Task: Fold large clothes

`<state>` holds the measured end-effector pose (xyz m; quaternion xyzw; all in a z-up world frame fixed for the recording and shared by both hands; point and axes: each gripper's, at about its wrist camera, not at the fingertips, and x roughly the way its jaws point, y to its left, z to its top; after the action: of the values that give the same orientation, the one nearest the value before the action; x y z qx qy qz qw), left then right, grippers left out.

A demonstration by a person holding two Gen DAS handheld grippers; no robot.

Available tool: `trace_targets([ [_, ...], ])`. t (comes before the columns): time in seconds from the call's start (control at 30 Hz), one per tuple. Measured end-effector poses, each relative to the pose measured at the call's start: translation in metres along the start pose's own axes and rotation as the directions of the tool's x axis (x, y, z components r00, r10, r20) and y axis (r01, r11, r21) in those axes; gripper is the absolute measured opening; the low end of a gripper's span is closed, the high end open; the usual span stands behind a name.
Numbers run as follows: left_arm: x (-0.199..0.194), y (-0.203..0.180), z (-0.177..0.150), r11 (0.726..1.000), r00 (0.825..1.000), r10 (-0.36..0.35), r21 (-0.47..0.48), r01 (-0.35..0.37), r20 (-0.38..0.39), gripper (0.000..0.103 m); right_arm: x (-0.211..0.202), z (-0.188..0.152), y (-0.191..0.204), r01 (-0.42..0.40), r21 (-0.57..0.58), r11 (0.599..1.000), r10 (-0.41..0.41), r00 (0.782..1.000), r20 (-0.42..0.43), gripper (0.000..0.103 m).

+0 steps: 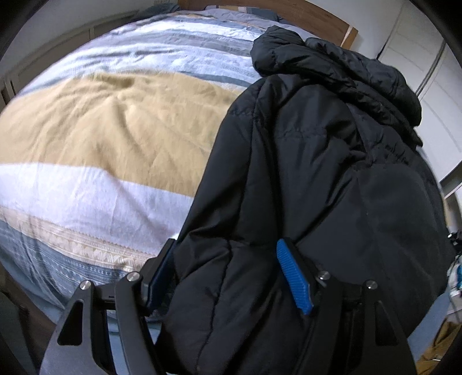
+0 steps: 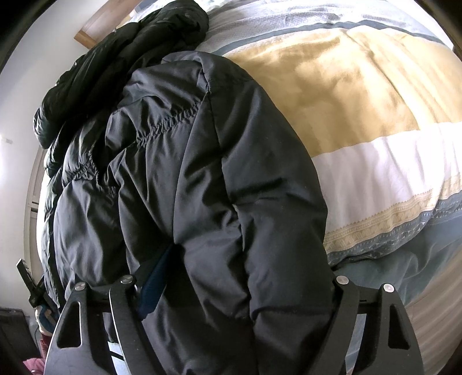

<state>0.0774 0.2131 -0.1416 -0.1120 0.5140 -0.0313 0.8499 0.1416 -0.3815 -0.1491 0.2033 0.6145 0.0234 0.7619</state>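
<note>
A large black puffer jacket (image 1: 332, 173) lies along the right side of the bed in the left wrist view and along the left side in the right wrist view (image 2: 187, 173). My left gripper (image 1: 228, 277) is shut on a thick fold of the jacket near its lower end; its blue pads (image 1: 293, 277) press the padding on both sides. My right gripper (image 2: 239, 277) is shut on another bulky fold of the same jacket; one blue pad (image 2: 157, 277) shows at the left, the other is hidden under the cloth. A second dark quilted garment (image 1: 346, 63) lies bunched at the far end.
The bed has a striped duvet (image 1: 101, 129) in white, tan and grey-blue, spread out beside the jacket (image 2: 361, 115). A wooden headboard (image 1: 317, 17) stands at the far end. White wardrobe doors (image 1: 427, 72) stand to the side. Clutter lies on the floor (image 1: 441, 340) past the bed's edge.
</note>
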Motion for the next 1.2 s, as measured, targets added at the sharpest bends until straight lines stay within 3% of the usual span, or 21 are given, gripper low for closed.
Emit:
trace_targets([
  [0.3,-0.004,0.023,-0.005,0.985,0.988,-0.153,-0.084,0.151,-0.022,0.07,-0.003,-0.003,-0.004,-0.014,-0.001,1.0,0.014,1.0,0.006,0.081],
  [0.57,-0.01,0.039,-0.009,0.958,0.97,-0.241,-0.16,0.236,-0.014,0.07,-0.005,-0.007,-0.013,-0.03,0.001,1.0,0.03,0.999,0.014,0.081],
  [0.67,-0.013,0.041,-0.008,0.926,0.947,-0.32,-0.211,0.312,-0.007,0.07,-0.004,-0.007,-0.015,-0.035,0.007,0.999,0.035,0.999,0.015,0.081],
  [0.77,-0.017,0.039,-0.008,0.872,0.901,-0.432,-0.244,0.424,0.021,0.07,-0.002,-0.008,-0.017,-0.041,0.011,0.999,0.04,0.999,0.015,0.081],
  [0.87,-0.016,0.04,-0.008,0.843,0.882,-0.47,-0.277,0.461,0.039,0.07,-0.001,-0.008,-0.02,-0.049,0.016,0.999,0.049,0.999,0.018,0.081],
  [1.0,-0.017,0.038,-0.009,0.837,0.885,-0.462,-0.302,0.457,0.058,0.068,-0.001,-0.009,-0.027,-0.066,0.021,0.998,0.066,0.998,0.025,0.081],
  [1.2,-0.023,0.026,-0.007,0.86,0.901,-0.431,-0.284,0.425,0.043,0.061,-0.001,-0.015,-0.042,-0.106,0.032,0.994,0.104,0.993,0.051,0.081],
])
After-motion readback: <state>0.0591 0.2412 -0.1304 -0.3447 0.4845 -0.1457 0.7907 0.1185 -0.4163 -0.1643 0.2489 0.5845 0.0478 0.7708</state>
